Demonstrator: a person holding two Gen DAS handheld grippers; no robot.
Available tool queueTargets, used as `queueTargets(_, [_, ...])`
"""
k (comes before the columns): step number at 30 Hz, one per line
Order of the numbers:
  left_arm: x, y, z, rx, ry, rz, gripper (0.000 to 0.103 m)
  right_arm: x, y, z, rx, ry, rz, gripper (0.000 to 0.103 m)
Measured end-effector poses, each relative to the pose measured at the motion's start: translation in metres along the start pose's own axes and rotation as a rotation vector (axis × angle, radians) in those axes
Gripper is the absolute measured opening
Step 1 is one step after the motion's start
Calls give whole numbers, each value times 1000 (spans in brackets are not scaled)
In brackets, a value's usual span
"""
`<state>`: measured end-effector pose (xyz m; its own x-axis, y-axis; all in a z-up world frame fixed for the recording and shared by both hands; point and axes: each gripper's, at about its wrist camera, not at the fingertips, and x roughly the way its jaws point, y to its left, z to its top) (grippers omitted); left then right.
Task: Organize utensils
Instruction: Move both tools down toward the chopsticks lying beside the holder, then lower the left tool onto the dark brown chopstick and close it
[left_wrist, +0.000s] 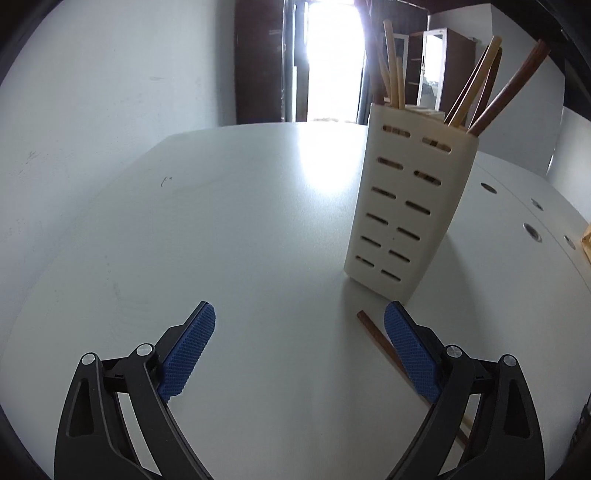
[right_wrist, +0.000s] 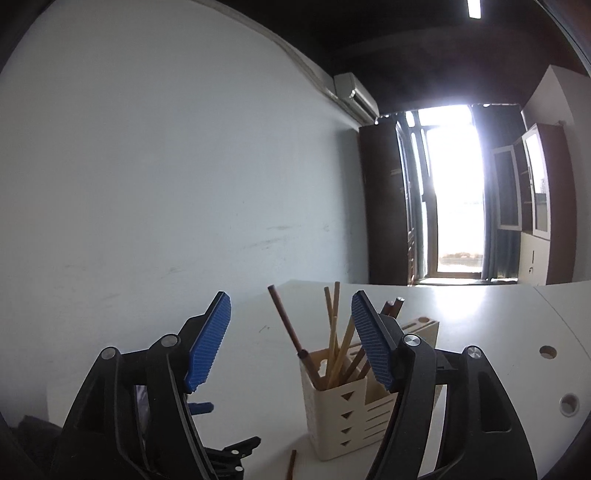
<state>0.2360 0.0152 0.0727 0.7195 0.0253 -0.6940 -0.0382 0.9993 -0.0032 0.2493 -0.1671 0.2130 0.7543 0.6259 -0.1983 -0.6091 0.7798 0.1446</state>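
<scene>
Currently the left gripper (left_wrist: 299, 325), black-armed with blue ribbed pads, hangs over a white tabletop (left_wrist: 229, 221) with its jaws spread wide and nothing between them. Just beside its right-hand pad lies a dark brown wooden chopstick (left_wrist: 373, 332), flat on the table, its near length passing behind that finger; a paler stick shows lower along the same line, mostly hidden. Beyond it stands a cream plastic utensil holder with slotted sides (left_wrist: 402, 206), upright, near the chopstick's far tip but apart from it. Pale bamboo chopsticks (left_wrist: 474, 83) and a reddish-brown one (left_wrist: 511, 86) lean out of its top. From the right wrist view, the right gripper (right_wrist: 291, 302) is raised above the holder (right_wrist: 343, 417), jaws parted and empty, the sticks in the holder showing in the gap behind them without touching the pads. A dark brown chopstick (right_wrist: 286, 325) leans left out of the near compartment; bamboo ones (right_wrist: 334, 332) stand beside it. Low in this view, the tip of the table-lying stick (right_wrist: 291, 463) is visible just in front of the holder, and part of the other gripper shows at lower left.
</scene>
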Motion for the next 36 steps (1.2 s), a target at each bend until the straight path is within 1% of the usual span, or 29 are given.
queueTargets(2, [17,-3,-5,15,61,27,91,6,-4,-9,18,102,19,68])
queueTargets(5, [32,-6,-9,28,109,36,91,5,-19,-30,66,195,39,68])
queueTargets(7, [37,-6,-9,17,120,37,91,4,-27,-52,69,282,28,68])
queueTargets(10, [44,-6,-6,-10,122,39,90,1,-39,-95,66,432,-4,68])
queueTargets(12, [47,-7,-3,-21,108,15,90,3,-40,-123,52,542,-24,68])
queueTargets(14, [49,-9,-1,-17,108,-18,89,9,-30,-145,4,660,-7,68])
queueTargets(15, [50,-15,1,-12,110,-28,89,10,-22,-152,-36,694,-6,68])
queueTargets(18, [56,-21,-1,15,128,-21,87,17,0,-167,-179,764,-39,68])
queueTargets(22, [66,-21,-5,7,156,6,83,18,9,-189,-254,853,-45,67])
queueTargets(24, [68,-19,-7,3,162,-8,83,19,11,-196,-296,879,-70,65])
queueTargets(25, [68,-19,-8,7,162,-5,83,19,11,-203,-305,895,-75,61])
queueTargets(27, [67,-20,-9,17,158,-3,81,17,9,-202,-300,898,-63,60])
queueTargets(28, [67,-20,-10,20,156,-4,81,16,8,-202,-301,904,-57,55])
queueTargets(29, [66,-20,-10,20,155,-6,81,15,7,-202,-301,908,-52,54])
queueTargets(31, [66,-18,-12,13,158,-13,80,14,3,-200,-304,916,-42,52])
queueTargets(33, [65,-13,-13,-6,166,-28,80,13,-2,-200,-302,925,-38,47])
queueTargets(34, [65,-10,-14,-17,171,-36,80,12,-4,-200,-307,928,-40,42])
queueTargets(35, [65,-8,-15,-28,174,-41,80,14,-8,-199,-313,932,-42,34])
queueTargets(36, [65,-5,-16,-39,177,-45,80,12,-9,-199,-318,936,-39,30])
